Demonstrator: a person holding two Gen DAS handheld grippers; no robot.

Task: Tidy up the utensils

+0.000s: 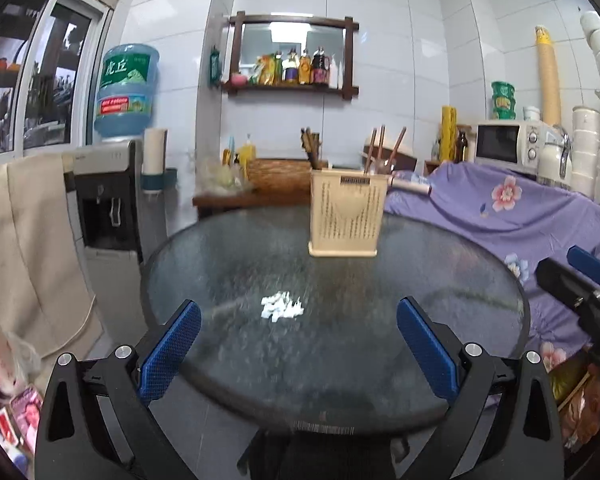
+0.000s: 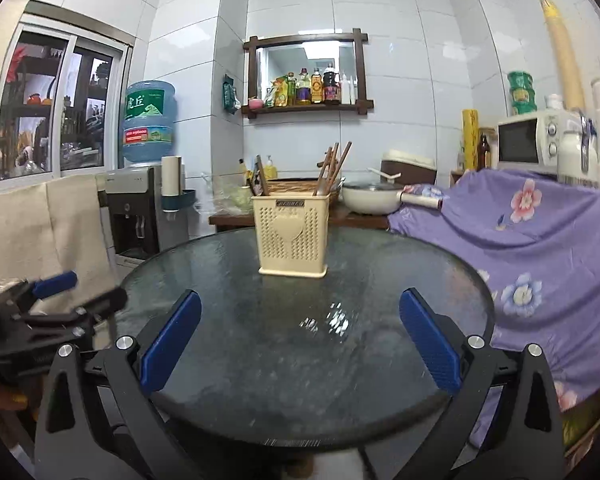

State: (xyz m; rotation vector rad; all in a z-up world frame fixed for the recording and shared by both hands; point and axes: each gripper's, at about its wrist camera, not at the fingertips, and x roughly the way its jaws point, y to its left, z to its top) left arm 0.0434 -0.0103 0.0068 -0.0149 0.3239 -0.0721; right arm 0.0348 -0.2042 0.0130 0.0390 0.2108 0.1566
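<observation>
So I'm seeing the utensil holder [image 1: 344, 216] sitting on the far half of the desk [image 1: 240, 248], chopsticks [image 1: 376, 148] standing in it. Water dispenser [image 1: 108, 200] is sitting off left, microwave [image 1: 508, 142] back right behind it.

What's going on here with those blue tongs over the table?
A person holds two tongs over a round glass table, tidying utensils. The left tongs and right tongs are both open and empty. The chopsticks already stand in the cream holder at the table's far side.
</observation>
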